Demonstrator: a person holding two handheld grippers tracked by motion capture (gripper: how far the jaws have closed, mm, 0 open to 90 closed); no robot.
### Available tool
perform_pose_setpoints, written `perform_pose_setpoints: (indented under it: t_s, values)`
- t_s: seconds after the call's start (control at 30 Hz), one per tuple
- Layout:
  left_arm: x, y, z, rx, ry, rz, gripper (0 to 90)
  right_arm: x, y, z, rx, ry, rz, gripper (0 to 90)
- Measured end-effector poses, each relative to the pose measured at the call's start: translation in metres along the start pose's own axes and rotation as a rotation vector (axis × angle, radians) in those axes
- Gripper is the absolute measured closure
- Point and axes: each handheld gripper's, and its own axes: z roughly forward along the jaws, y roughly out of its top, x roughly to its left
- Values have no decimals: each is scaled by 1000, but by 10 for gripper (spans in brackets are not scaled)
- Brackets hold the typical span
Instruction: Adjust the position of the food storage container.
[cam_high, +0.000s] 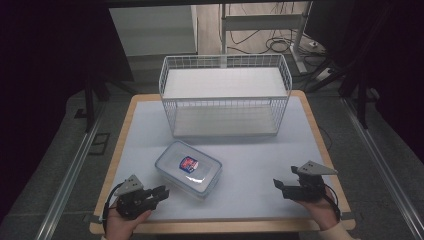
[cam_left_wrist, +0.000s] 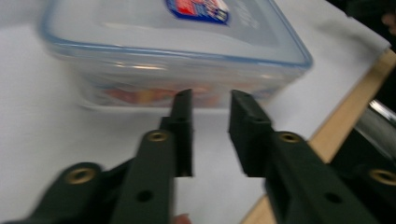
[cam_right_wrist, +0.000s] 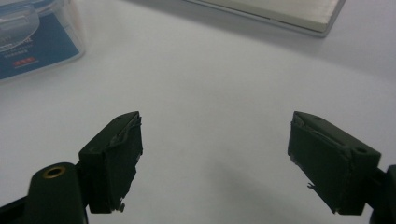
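Left hand-held gripper (cam_high: 161, 192), jaws apart w/ narrow gap, is pointing at the near side of the plastic box (cam_high: 188, 167), close but not touching. Right hand-held gripper (cam_high: 278, 184), jaws wide apart, is hovering over bare table (cam_high: 260, 155), well apart from box. Wire basket (cam_high: 225, 95) is standing behind box.
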Motion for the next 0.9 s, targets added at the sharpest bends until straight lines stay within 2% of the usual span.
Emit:
perform_pose_setpoints:
  t_s: [0.03,0.1,0.23,0.3,0.33,0.37,0.5,0.9]
  values:
    - [-2,-3,0,2,-20,-7,824,2,0,-1,-4,5,-5,182]
    - [-4,-5,1,7,-22,-9,844,4,0,-2,-6,6,-12,182]
    - [-13,-6,9,36,-41,17,872,7,1,-2,-6,2,-23,183]
    - [-18,-3,17,43,-51,29,874,7,0,0,1,1,-21,183]
    - [-20,0,26,58,-57,44,877,7,0,2,10,2,-20,183]
    - [-20,0,26,58,-57,44,877,7,0,2,10,2,-20,183]
    - [-24,5,48,98,-77,59,876,8,0,3,11,8,-31,184]
    - [-28,11,62,105,-85,75,895,5,-1,3,22,-14,-25,186]
